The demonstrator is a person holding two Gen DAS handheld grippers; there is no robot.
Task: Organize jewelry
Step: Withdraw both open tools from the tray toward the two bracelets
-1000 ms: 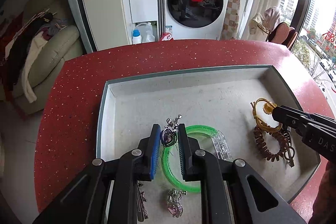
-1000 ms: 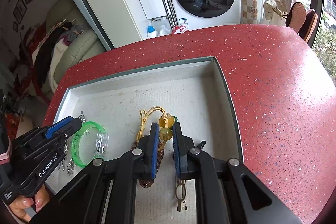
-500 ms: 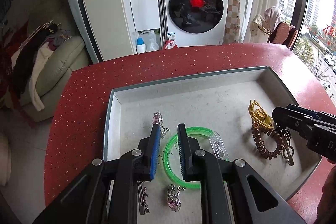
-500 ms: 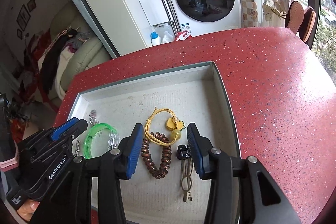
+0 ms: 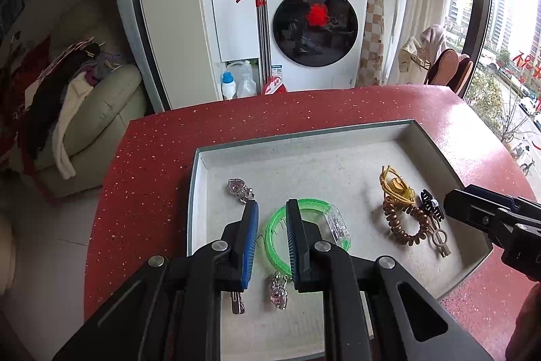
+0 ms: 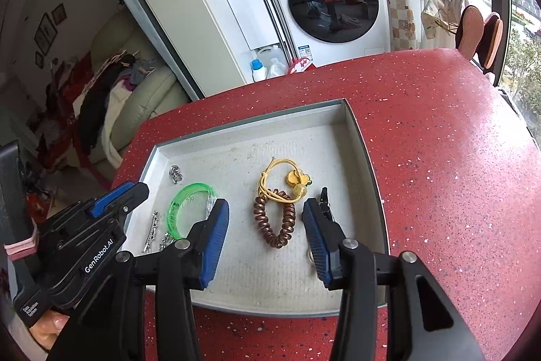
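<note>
A brown coil hair tie point(image 6: 274, 219) with a yellow cord point(image 6: 270, 180) lies in a grey tray point(image 6: 363, 158), at twelve o'clock between the right tongs point(image 6: 265, 215), whose jaws are opening and empty. At nine o'clock, a green bracelet point(image 5: 312, 205) sits under the left tongs point(image 5: 272, 213), narrowly parted, gripping nothing.

The tray point(image 6: 363, 154) has a matt, grainy pale floor. The red counter point(image 6: 439, 158) is glossy, speckled stone. The green bangle point(image 5: 306, 205) is translucent plastic; the coiled tie point(image 6: 275, 222) shines coppery.
</note>
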